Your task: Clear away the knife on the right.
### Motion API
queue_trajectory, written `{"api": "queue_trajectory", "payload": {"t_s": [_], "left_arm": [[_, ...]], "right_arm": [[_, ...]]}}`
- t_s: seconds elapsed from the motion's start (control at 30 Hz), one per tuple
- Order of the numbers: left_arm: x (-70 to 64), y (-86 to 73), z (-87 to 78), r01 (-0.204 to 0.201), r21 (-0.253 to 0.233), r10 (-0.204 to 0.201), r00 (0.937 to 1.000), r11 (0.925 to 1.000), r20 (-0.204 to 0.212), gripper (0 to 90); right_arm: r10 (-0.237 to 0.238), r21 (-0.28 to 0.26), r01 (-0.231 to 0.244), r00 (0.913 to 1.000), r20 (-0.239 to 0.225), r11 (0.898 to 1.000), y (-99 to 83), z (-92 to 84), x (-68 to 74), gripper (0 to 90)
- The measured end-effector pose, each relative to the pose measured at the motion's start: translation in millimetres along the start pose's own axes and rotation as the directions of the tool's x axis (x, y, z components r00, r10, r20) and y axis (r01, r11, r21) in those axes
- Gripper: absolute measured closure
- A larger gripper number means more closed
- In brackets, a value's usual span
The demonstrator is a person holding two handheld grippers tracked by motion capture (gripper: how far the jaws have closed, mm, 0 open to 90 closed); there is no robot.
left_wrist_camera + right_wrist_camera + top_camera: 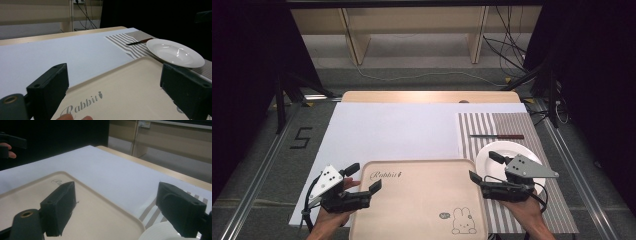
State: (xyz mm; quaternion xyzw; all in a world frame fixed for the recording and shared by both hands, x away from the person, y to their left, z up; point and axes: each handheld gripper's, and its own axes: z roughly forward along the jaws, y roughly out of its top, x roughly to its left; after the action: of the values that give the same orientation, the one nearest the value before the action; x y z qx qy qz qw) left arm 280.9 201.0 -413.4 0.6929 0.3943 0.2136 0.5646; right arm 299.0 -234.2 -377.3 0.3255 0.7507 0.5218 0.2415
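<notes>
A beige tray (422,200) printed with "Rabbit" and a bunny lies at the table's near edge. My left gripper (365,177) is open at the tray's left rim, one jaw over the white sheet and the other over the tray (125,85). My right gripper (484,166) is open at the tray's right rim, with one jaw above the tray (100,215) and the other above a white plate (507,152). Neither gripper holds anything. The plate (175,52) rests on a striped placemat (512,125).
A dark knife with a reddish handle (497,136) lies on the placemat beyond the plate. A white sheet (412,130) covers most of the wooden table (427,96). Wooden shelving and cables stand beyond the far edge.
</notes>
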Motion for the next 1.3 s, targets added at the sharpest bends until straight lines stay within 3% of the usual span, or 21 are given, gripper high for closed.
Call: {"api": "queue_trajectory", "payload": {"t_s": [0.23, 0.53, 0.87, 1.03, 1.13, 1.3], "left_arm": [[0.7, 0.2, -1.3, 0.005, -0.005, -0.005, 1.0, 1.0, -0.002, 7.9], [0.5, 0.6, -0.7, 0.004, -0.005, -0.004, 1.0, 1.0, -0.001, 7.9], [0.7, 0.8, -1.2, 0.006, -0.009, -0.006, 1.0, 0.9999, -0.004, 7.9], [1.0, 0.7, -1.6, 0.005, -0.009, -0.005, 1.0, 1.0, -0.005, 7.9], [1.3, 0.8, -2.2, 0.005, -0.011, -0.005, 1.0, 0.9999, -0.007, 7.9], [1.5, 0.8, -2.3, 0.006, -0.012, -0.006, 1.0, 0.9999, -0.007, 8.0]], "right_arm": [[-0.026, 0.049, 0.027, 0.9995, -0.019, 0.998, 7.4, 0.1, -1.7, 17.3], [-0.061, 0.159, 0.063, 0.998, -0.013, 0.985, 15.2, 7.8, -21.4, 17.0], [-0.091, 0.305, 0.093, 0.9956, -0.023, 0.948, 24.6, 35.0, -51.8, 16.5], [-0.08, 0.337, 0.08, 0.9967, -0.013, 0.938, 26.2, 45.1, -63.8, 16.7], [-0.087, 0.372, 0.087, 0.9961, -0.017, 0.924, 28.4, 51.8, -71.3, 16.7], [-0.094, 0.396, 0.09, 0.9955, -0.007, 0.914, 28.7, 57.4, -79.5, 17.2]]}}
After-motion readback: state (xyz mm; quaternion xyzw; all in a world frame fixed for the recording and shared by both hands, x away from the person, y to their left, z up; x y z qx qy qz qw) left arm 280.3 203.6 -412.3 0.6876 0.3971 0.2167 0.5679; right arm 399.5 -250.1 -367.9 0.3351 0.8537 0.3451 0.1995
